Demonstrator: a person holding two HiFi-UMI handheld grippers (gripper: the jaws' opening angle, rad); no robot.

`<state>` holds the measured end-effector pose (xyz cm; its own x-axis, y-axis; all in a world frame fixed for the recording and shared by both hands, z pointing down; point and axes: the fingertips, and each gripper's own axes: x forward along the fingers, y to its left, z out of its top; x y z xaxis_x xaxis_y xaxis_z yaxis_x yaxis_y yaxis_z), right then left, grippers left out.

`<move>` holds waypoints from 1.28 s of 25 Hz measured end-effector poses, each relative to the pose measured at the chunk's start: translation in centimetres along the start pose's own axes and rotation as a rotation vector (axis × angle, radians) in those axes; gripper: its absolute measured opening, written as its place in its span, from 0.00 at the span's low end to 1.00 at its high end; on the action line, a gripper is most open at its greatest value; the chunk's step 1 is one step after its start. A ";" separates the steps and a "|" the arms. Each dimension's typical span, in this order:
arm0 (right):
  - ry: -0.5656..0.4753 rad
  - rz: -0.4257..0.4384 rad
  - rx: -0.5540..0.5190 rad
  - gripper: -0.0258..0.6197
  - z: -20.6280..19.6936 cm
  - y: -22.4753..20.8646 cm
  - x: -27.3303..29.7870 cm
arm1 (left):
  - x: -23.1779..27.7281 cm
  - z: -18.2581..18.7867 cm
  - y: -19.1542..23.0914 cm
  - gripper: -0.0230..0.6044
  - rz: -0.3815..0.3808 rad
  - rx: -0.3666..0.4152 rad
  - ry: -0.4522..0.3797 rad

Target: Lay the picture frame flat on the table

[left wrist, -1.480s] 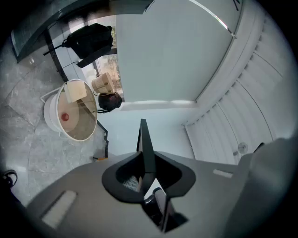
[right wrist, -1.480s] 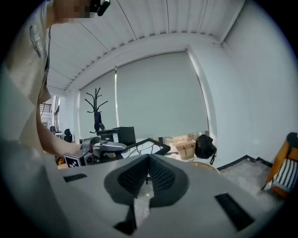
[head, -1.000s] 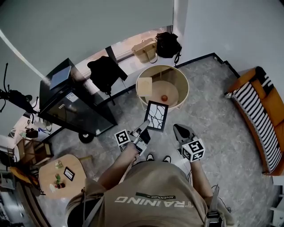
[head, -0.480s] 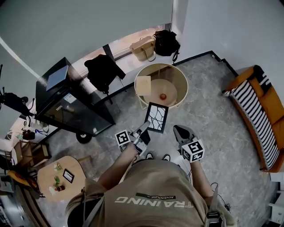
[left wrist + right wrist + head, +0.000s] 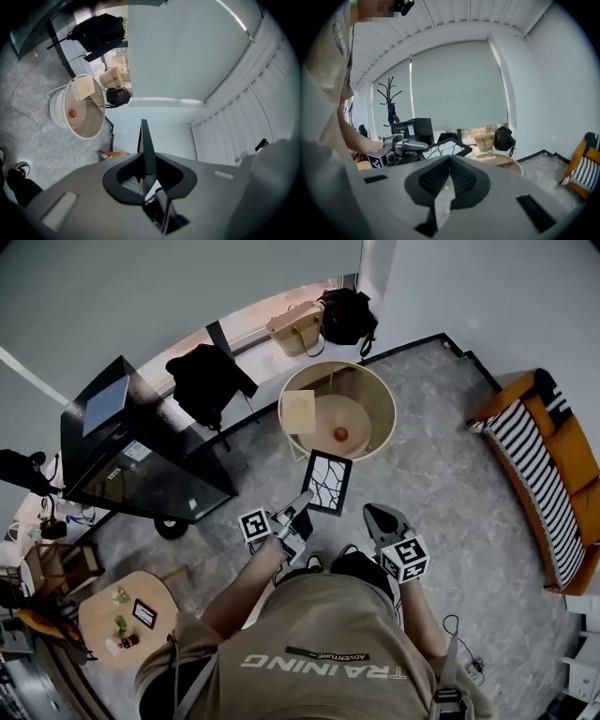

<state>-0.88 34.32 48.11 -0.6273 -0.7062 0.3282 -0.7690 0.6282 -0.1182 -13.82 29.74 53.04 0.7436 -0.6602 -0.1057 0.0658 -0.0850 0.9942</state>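
The black picture frame (image 5: 328, 483) with a white branching pattern hangs in the air, short of the round cream-rimmed table (image 5: 380, 399). My left gripper (image 5: 302, 507) is shut on its lower left edge. In the left gripper view the frame (image 5: 146, 140) stands edge-on between the jaws, with the table (image 5: 56, 110) below to the left. My right gripper (image 5: 380, 518) hovers to the right of the frame, shut and holding nothing. The right gripper view shows the frame (image 5: 447, 149) tilted, almost level, beside the table (image 5: 501, 161).
On the table lie a beige card (image 5: 298, 411) and a small red ball (image 5: 340, 434). A black cabinet (image 5: 141, 456) stands left, an orange striped sofa (image 5: 548, 465) right. Two bags (image 5: 295, 326) sit by the window. A small wooden side table (image 5: 127, 610) is at lower left.
The frame stays in my left gripper at about the same place. The whole head view has shifted a little, so the table and bags sit slightly higher.
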 end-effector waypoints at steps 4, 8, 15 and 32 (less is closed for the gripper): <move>0.003 0.009 0.020 0.05 -0.1 -1.6 1.6 | 1.3 1.2 0.9 0.15 0.015 -0.007 0.000; -0.001 0.008 0.022 0.05 0.2 -4.7 3.0 | 4.1 2.6 1.7 0.15 0.033 0.000 0.002; -0.008 0.017 0.031 0.05 1.3 -12.1 4.8 | 10.7 5.1 0.7 0.15 0.029 0.044 -0.010; 0.010 0.118 0.010 0.05 3.3 -22.4 10.2 | 19.9 10.2 1.7 0.15 0.043 0.065 -0.117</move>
<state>9.55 11.93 51.02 -0.7126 -0.6242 0.3202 -0.6909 0.7036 -0.1660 -5.71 8.82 52.47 0.6621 -0.7462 -0.0687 -0.0106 -0.1009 0.9948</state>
